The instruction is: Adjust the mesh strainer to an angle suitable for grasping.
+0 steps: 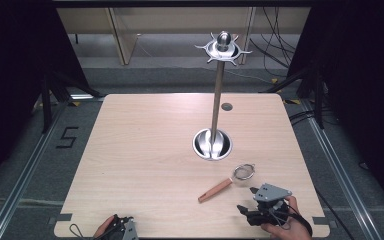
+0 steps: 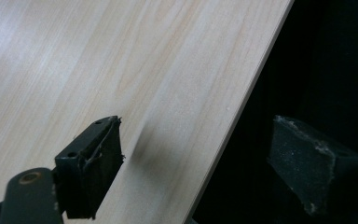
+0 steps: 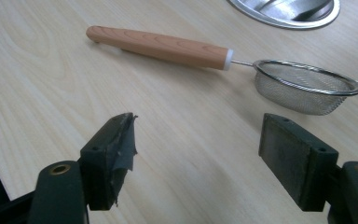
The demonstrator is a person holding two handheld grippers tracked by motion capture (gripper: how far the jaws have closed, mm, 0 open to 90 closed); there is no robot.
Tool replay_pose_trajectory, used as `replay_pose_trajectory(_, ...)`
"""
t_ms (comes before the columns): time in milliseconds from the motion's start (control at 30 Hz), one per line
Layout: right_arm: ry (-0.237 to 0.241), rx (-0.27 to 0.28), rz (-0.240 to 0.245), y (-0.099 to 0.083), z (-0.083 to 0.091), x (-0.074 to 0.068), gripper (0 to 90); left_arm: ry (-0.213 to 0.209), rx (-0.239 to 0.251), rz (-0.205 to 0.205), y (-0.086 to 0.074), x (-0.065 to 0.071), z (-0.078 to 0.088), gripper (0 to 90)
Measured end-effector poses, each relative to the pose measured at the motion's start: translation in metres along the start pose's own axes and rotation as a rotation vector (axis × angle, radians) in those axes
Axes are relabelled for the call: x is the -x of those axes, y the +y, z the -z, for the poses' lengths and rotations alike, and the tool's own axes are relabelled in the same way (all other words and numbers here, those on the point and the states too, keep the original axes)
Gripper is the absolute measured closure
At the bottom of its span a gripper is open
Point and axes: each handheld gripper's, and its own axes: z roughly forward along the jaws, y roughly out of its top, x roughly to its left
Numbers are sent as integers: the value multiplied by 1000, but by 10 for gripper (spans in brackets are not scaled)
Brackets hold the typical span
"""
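A small wire-mesh strainer [image 1: 243,172] with a wooden handle [image 1: 215,190] lies on the pale wooden table [image 1: 145,150], right of the middle near the front. In the right gripper view the strainer's handle [image 3: 161,45] and mesh bowl [image 3: 305,86] lie just beyond the jaws. My right gripper [image 1: 246,199] stands open a little in front of the strainer, with nothing between its jaws [image 3: 198,140]. My left gripper [image 1: 122,227] is at the table's front edge; its jaws [image 2: 200,154] stand wide apart and empty, one over the table and one past the edge.
A tall metal stand [image 1: 217,100] with hooks at its top [image 1: 222,47] rises from a round steel base [image 1: 212,143] at mid-table, just behind the strainer. A small grey disc [image 1: 226,106] is set in the table farther back. Dark floor surrounds the table.
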Motion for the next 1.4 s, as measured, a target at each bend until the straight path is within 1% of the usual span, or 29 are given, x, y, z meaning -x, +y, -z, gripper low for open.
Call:
replay_pose_trajectory(33,-9,5,4,0,0,1,280,3,0,0,0,0,0,167)
replay_pose_trajectory(67,-8,1,-6,0,0,1,281,1,3,5,0,0,0,167)
replay_pose_trajectory(133,-7,0,-6,0,0,2,280,2,-2,-2,0,0,0,167)
replay_pose_trajectory(167,-8,1,-3,0,0,2,280,-31,-26,-3,1,-2,2,167)
replay_pose_trajectory(200,0,0,-7,0,0,2,280,-20,-13,-1,1,-1,1,167)
replay_pose_trajectory(267,4,0,-11,0,0,2,280,-16,-6,-11,0,-1,0,167)
replay_pose_trajectory(300,4,0,-14,0,0,2,280,1,0,0,0,0,0,167)
replay_pose_trajectory(367,1,10,-4,0,-1,2,280,3,1,1,0,0,0,166)
replay_pose_trajectory(433,4,2,-16,1,-1,1,280,-12,-3,-6,0,-1,-1,167)
replay_pose_trajectory(467,9,2,11,1,-2,2,280,-13,-6,-8,0,-1,0,167)
replay_pose_trajectory(533,7,0,-3,1,-2,1,280,1,1,2,0,0,0,167)
replay_pose_trajectory(567,10,-2,-9,3,-2,-1,281,-2,0,7,0,0,0,166)
replay_pose_trajectory(600,10,-2,-9,3,-2,-1,281,-15,-5,-5,0,-1,-1,166)
replay_pose_trajectory(633,12,2,7,4,-3,-1,280,-4,-4,3,0,0,-1,167)
replay_pose_trajectory(667,12,2,7,4,-3,-1,280,-2,-4,-1,0,0,0,167)
replay_pose_trajectory(700,12,2,5,6,-4,-2,280,-3,-3,7,0,0,0,167)
replay_pose_trajectory(733,10,-2,9,7,-4,-2,280,-15,-4,-1,0,-1,-1,166)
replay_pose_trajectory(767,10,-2,9,7,-4,-2,280,-3,0,3,0,-1,-1,166)
replay_pose_trajectory(800,11,-1,23,9,-4,-1,280,3,0,9,0,-1,-1,167)
replay_pose_trajectory(867,11,3,16,12,-5,-1,280,1,1,9,-1,0,-1,166)
replay_pose_trajectory(967,8,21,32,20,-6,0,280,-6,-19,8,0,-1,0,166)
replay_pose_trajectory(1000,17,15,37,22,-5,0,280,2,-22,7,0,-1,0,166)
replay_pose_trajectory(1067,23,30,65,28,-6,0,280,1,-20,9,0,-1,0,167)
replay_pose_trajectory(1167,51,22,69,33,-9,-1,275,7,-18,11,0,-1,0,166)
replay_pose_trajectory(1267,65,2,124,38,-16,-6,272,0,-20,9,0,-1,0,166)
replay_pose_trajectory(1300,67,-1,139,40,-17,-7,270,13,-17,14,0,-1,0,167)
replay_pose_trajectory(1333,81,0,174,44,-21,-10,263,23,-4,28,0,0,-2,166)
replay_pose_trajectory(1367,81,0,174,44,-21,-10,263,21,-4,26,0,0,-2,166)
replay_pose_trajectory(1400,84,-14,185,48,-23,-11,261,-7,-27,-2,0,-2,1,166)
